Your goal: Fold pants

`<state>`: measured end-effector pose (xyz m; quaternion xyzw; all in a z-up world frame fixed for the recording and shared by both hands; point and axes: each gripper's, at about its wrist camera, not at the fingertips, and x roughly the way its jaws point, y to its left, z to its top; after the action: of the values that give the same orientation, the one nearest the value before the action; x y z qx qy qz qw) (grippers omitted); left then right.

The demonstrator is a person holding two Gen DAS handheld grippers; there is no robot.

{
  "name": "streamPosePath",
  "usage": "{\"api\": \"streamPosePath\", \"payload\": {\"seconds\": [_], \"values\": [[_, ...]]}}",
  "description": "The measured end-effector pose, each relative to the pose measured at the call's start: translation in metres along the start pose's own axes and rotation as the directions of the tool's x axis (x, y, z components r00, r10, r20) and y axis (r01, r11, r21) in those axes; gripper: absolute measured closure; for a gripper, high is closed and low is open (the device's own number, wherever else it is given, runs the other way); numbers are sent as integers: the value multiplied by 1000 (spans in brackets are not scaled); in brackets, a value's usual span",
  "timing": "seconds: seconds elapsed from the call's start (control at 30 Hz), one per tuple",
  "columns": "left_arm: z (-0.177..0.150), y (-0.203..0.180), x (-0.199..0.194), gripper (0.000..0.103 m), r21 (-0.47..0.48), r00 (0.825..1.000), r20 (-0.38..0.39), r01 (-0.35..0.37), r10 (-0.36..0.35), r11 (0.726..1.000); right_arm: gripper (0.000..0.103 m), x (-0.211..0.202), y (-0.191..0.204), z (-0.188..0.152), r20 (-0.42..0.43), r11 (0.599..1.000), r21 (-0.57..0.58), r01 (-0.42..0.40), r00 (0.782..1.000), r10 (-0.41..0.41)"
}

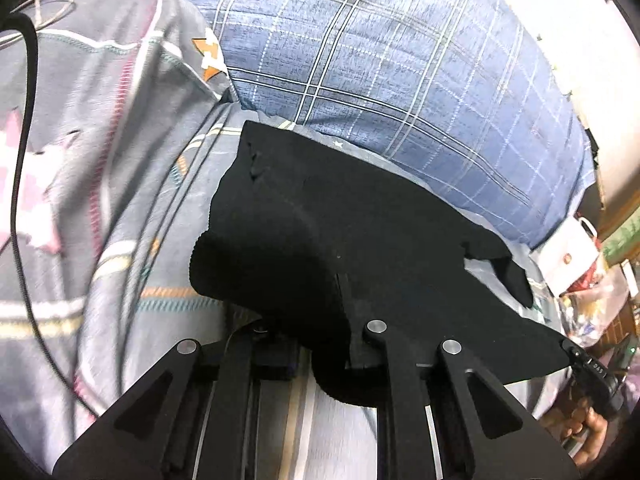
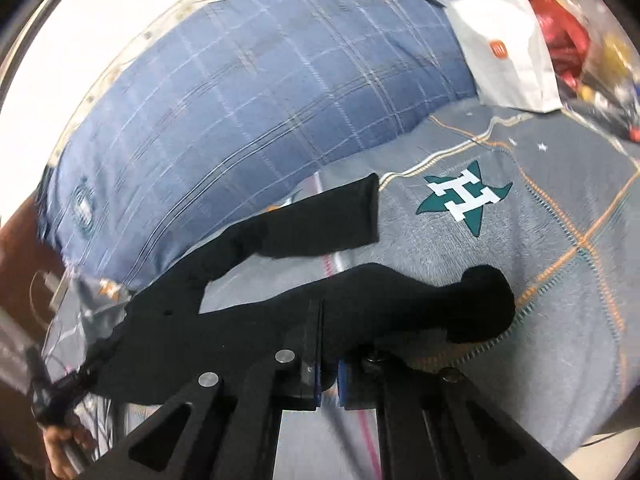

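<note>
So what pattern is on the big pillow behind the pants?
The pillow is blue with a pale checked grid, clearest in the right wrist view.

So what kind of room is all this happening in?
Most likely a bedroom, with the work done on a bed. A large blue plaid pillow lies at the head of a grey patterned bedspread, where the black pants are spread. A white shopping bag and household clutter sit beside it.

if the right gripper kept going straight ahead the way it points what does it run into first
The right gripper is already shut on the black pants, so it would push that fabric first, then the grey bedspread, probably before the blue plaid pillow; depth is unclear.
</note>
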<state>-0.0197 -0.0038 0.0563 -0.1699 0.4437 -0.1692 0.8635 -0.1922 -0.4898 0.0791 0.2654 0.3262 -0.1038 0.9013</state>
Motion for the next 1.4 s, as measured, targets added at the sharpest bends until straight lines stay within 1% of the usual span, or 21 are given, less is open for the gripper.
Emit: {"api": "streamPosePath", "payload": {"seconds": [0.07,0.13,0.2,0.23,0.27,0.3,0.37,0.43,0.53,0.57,0.6,0.7,0.73,0.87,0.97,1.03,1.1,1.2,1.23,1.33,1.4], "values": [[-13,4,-9,90,22,1000,-7,-23,23,999,98,-9,5,-7,-24,999,-32,4,1000,-5],[-27,10,-6,90,42,997,-41,-57,59,998,98,1,7,-17,-109,995,-83,48,992,-57],[-40,17,3,88,49,993,-71,-93,96,994,90,27,3,-30,-225,983,-120,139,961,-163],[-46,18,6,85,59,990,-80,-111,116,992,84,33,-2,-33,-260,981,-110,160,948,-184],[-50,19,6,82,69,987,-81,-131,136,989,83,37,-7,-36,-286,982,-99,163,940,-185],[-51,19,2,78,70,986,-72,-147,152,987,82,35,-9,-36,-284,982,-98,160,942,-181],[-46,21,-8,69,63,982,-82,-166,171,984,73,23,-10,-32,-237,977,-110,183,950,-205],[-41,21,-17,59,75,979,-93,-176,182,982,71,10,-12,-25,-181,966,-117,228,952,-247],[-33,20,-37,42,125,975,-44,-211,218,969,70,-8,-11,-7,-81,941,-130,311,943,-323],[-31,20,-42,39,143,974,-34,-217,224,966,69,-14,-8,0,-43,942,-127,312,947,-319],[-27,18,-44,39,158,974,-25,-218,225,963,68,-17,-6,7,-19,950,-124,288,956,-292],[-7,9,-37,35,202,974,-21,-218,227,955,64,-4,20,28,-4,973,-184,138,990,-141],[0,6,-31,30,214,975,-30,-208,219,954,63,6,34,34,-4,969,-230,92,995,-95],[29,-14,4,30,296,985,-57,-138,161,945,63,64,86,49,-73,909,-416,-33,997,3],[50,-27,35,30,345,988,-112,-60,105,937,63,108,118,58,-130,844,-532,-61,991,-11],[63,-35,58,30,382,983,-169,-9,79,924,62,131,134,63,-142,803,-590,-78,990,-8],[78,-42,80,30,410,980,-185,10,73,912,58,155,144,72,-153,765,-636,-102,988,4],[98,-49,109,30,455,974,-213,33,73,890,57,196,159,82,-189,698,-706,-118,982,-26],[104,-51,118,30,466,973,-221,41,71,884,57,204,159,86,-203,688,-715,-126,979,-31],[117,-56,147,30,498,956,-288,97,59,862,57,231,166,95,-274,667,-717,-202,962,-4],[120,-57,161,30,519,945,-322,120,64,846,57,241,169,98,-315,626,-739,-248,949,5]]}}
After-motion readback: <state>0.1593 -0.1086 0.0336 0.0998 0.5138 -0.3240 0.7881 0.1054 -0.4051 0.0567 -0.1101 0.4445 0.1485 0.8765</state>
